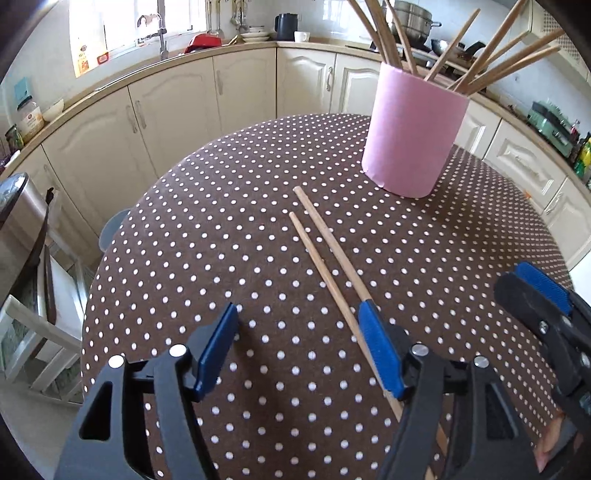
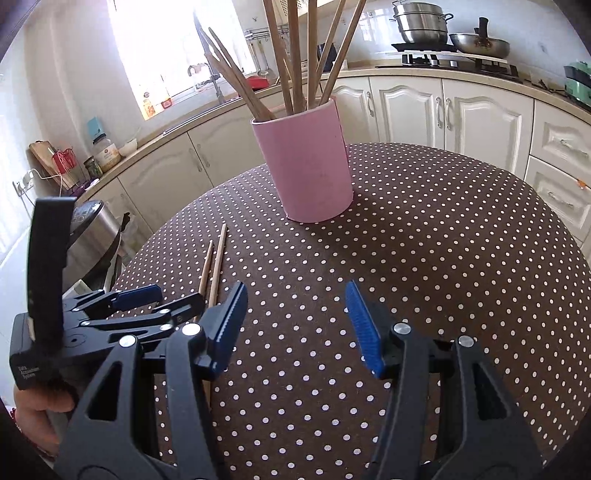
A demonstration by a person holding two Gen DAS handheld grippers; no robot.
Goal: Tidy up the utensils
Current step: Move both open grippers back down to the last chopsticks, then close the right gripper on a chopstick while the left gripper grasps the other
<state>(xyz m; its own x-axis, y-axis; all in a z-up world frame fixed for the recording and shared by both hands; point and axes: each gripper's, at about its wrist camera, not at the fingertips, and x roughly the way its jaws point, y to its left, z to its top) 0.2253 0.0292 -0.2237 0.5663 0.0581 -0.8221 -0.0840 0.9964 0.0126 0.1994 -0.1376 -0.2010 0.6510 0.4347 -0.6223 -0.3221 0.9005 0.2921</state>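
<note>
A tall pink cylindrical holder (image 1: 413,136) full of wooden sticks is standing on the round worktop (image 1: 221,258) covered in brown white-dotted cloth. Two loose wooden chopsticks (image 1: 325,254) are lying side by side just before it. The left tool (image 1: 299,350) is hovering wide open over their near ends, gripping nothing, while the right tool (image 2: 295,325) is waiting beside it, half open and empty.

A bench (image 1: 221,258) under a brown cloth with white dots fills the near ground. Beyond it, cream cabinets (image 1: 177,114) curve along the far wall beneath a pale counter (image 2: 424,72). A bright window (image 1: 155,22) glares at far left above a tap (image 1: 160,33). A steel bin (image 1: 22,221) stands at left.
</note>
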